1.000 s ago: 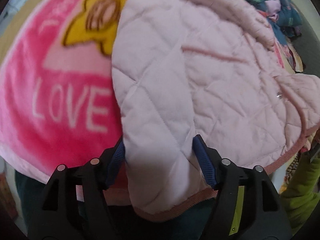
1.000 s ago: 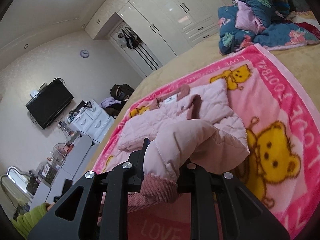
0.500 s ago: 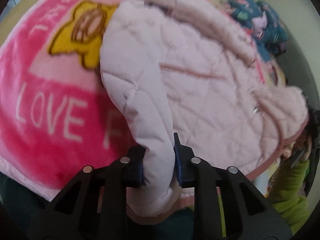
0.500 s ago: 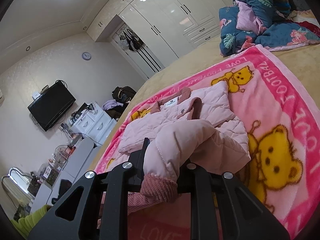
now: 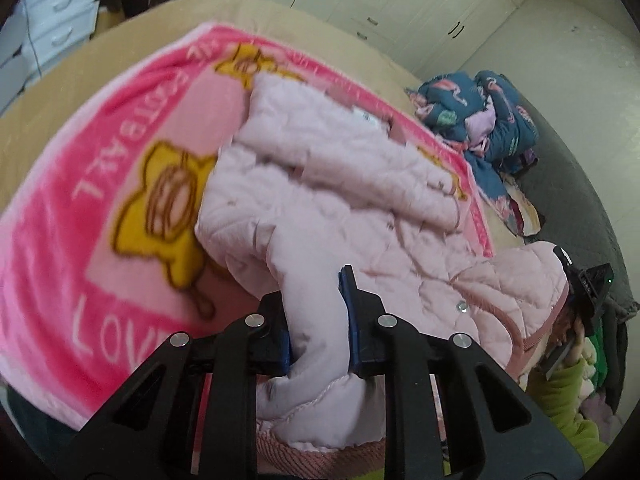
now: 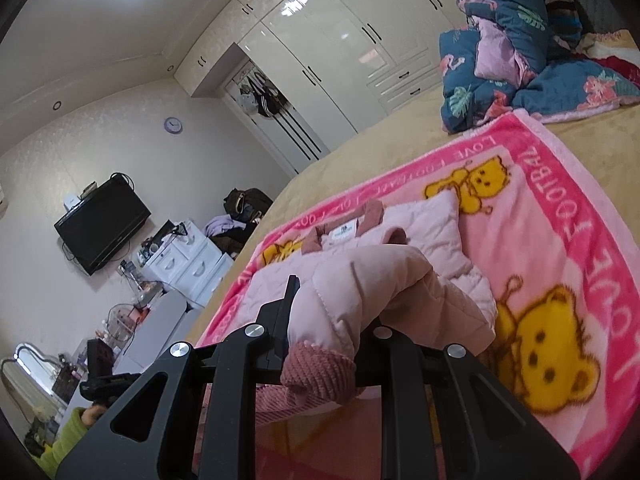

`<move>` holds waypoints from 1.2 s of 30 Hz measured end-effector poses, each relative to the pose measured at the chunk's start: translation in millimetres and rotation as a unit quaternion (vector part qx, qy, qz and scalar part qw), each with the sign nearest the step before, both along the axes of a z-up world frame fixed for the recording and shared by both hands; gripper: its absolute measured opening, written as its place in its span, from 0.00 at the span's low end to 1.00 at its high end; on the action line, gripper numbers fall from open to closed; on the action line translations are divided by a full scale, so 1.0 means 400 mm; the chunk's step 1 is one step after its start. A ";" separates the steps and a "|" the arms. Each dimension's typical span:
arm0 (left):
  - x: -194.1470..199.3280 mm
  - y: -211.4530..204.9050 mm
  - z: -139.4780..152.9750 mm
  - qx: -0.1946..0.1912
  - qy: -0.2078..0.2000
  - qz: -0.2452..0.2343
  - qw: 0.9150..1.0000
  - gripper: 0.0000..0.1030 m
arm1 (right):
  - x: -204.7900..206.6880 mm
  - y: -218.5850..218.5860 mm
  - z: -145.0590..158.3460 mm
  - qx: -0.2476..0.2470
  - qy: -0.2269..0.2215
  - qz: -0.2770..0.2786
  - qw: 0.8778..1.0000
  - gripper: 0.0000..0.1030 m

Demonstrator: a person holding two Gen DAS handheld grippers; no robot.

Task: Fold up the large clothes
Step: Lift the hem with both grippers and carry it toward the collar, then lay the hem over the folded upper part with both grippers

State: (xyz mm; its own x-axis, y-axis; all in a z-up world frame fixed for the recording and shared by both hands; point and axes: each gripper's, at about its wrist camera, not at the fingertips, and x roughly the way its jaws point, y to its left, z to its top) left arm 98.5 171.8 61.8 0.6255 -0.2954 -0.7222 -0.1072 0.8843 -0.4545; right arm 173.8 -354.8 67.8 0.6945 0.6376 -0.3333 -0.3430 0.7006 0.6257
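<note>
A pale pink quilted jacket [image 5: 352, 184] lies on a pink bear-print blanket [image 5: 80, 208] on the bed. My left gripper [image 5: 316, 320] is shut on the jacket's bottom hem at one corner and holds it lifted. My right gripper [image 6: 324, 320] is shut on the other bottom corner, near the ribbed dusty-pink trim [image 6: 320, 372], also raised. The jacket [image 6: 400, 248] shows its collar and label at the far end in the right wrist view. The blanket [image 6: 560, 216] spreads to the right there.
A heap of dark blue floral bedding [image 5: 480, 120] sits at the bed's far end, also in the right wrist view [image 6: 520, 52]. White wardrobes [image 6: 340, 60], a wall TV [image 6: 100, 224] and a white dresser [image 6: 188, 256] stand beyond the tan bed [image 6: 360, 152].
My left gripper closed on the jacket hem and has lifted it, tilting up so the room shows. My right gripper stays shut on its corner and has risen slightly.
</note>
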 end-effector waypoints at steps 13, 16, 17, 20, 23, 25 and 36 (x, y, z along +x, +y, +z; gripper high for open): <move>0.090 -0.001 0.066 0.030 -0.027 -0.004 0.999 0.12 | 0.087 0.015 0.037 0.000 -0.008 -0.021 1.000 0.17; 0.106 0.005 0.071 0.029 -0.029 -0.003 0.999 0.12 | 0.102 0.020 0.038 -0.001 -0.008 -0.024 1.000 0.17; 0.111 0.005 0.072 0.029 -0.030 -0.003 0.999 0.12 | 0.108 0.022 0.038 -0.002 -0.009 -0.025 1.000 0.17; 0.128 0.013 0.076 0.029 -0.031 0.000 0.999 0.12 | 0.122 0.025 0.040 -0.002 -0.009 -0.030 1.000 0.17; 0.145 0.014 0.081 0.035 -0.034 0.002 0.999 0.12 | 0.138 0.029 0.041 -0.005 -0.009 -0.034 0.999 0.17; 0.157 0.016 0.084 0.039 -0.035 0.003 0.999 0.12 | 0.149 0.033 0.042 -0.008 -0.009 -0.037 0.999 0.17; 0.235 0.034 0.091 0.051 -0.044 0.016 0.998 0.12 | 0.220 0.047 0.037 -0.015 -0.005 -0.052 0.999 0.17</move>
State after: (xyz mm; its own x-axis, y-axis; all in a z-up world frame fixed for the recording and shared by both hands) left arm 192.5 185.5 98.1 0.6956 -0.2022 -0.6893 -0.0990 0.9234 -0.3708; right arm 261.7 -336.1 82.7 0.7601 0.5514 -0.3438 -0.2725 0.7509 0.6016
